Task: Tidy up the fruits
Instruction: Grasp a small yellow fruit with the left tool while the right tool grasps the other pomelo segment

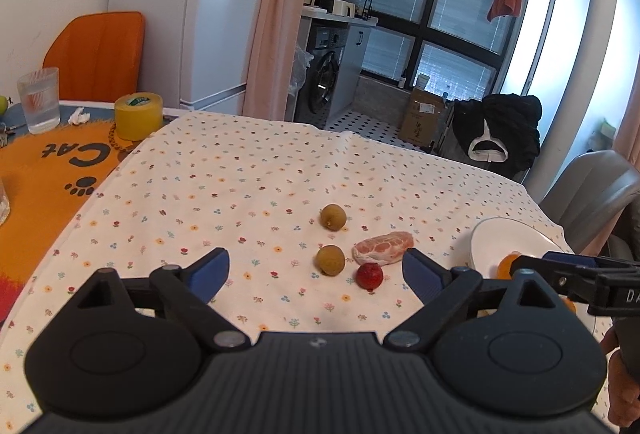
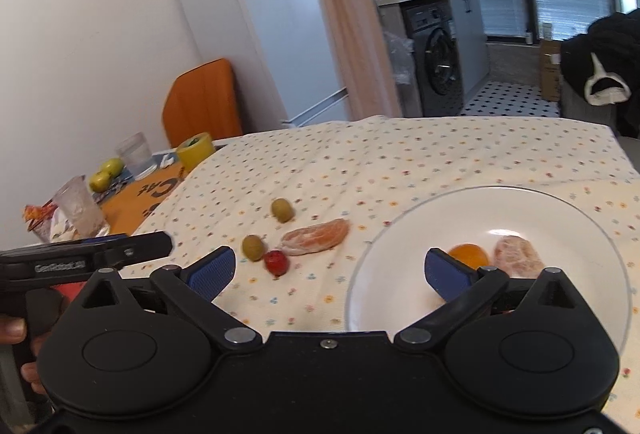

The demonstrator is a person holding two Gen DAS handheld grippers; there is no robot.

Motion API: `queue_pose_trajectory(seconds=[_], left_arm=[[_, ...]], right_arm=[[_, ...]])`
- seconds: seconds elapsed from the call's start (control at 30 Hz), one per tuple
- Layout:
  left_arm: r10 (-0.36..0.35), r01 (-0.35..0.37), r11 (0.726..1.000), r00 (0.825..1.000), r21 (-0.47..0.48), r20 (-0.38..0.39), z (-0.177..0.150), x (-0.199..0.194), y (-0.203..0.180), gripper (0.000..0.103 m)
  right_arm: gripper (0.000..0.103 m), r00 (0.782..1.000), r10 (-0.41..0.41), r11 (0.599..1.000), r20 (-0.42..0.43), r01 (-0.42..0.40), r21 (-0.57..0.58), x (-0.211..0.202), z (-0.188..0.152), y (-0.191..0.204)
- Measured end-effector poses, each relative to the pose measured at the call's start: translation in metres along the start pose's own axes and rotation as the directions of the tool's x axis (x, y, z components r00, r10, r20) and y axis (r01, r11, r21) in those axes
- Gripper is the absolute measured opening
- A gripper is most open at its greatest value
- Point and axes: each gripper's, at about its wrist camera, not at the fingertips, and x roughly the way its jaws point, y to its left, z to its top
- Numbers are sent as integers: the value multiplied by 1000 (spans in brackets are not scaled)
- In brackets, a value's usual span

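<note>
White glazed plate (image 2: 420, 218) lies under my right tongs (image 2: 329, 266), which hang spread and empty above its near rim; it holds a small orange fruit (image 2: 469, 254) and a peeled citrus segment (image 2: 518, 256), touching each other, just past my right pad. My left tongs (image 1: 316, 270) are likewise spread and empty, with four pieces ahead of them on the flowered cloth (image 1: 248, 169): a red berry (image 1: 369, 275) nearest, a brownish-green round fruit (image 1: 331, 259) just beside it, a second peeled segment (image 1: 383, 247) behind the berry, and another round fruit (image 1: 333, 217) farther off. Risks, as I judge them: round fruits may roll away if a pad nudges one off-centre; the soft segment may crush under a hard pinch; the close-set cluster invites knocking a neighbour; my two tongs, near each other, could collide
</note>
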Motion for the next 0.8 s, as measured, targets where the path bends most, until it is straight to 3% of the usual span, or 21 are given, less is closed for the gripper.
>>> queue_pose_trajectory(seconds=[0.23,0.8], left_arm=[[-9,9,1000,1000,-13,-12,1,15,6,78],[-31,29,999,996,-26,-87,5,66,3,55]], right_arm=[[89,999,20,1000,-25,-21,-18,21,7,12],[80,993,29,998,-114,-36,-56,75,28,15]])
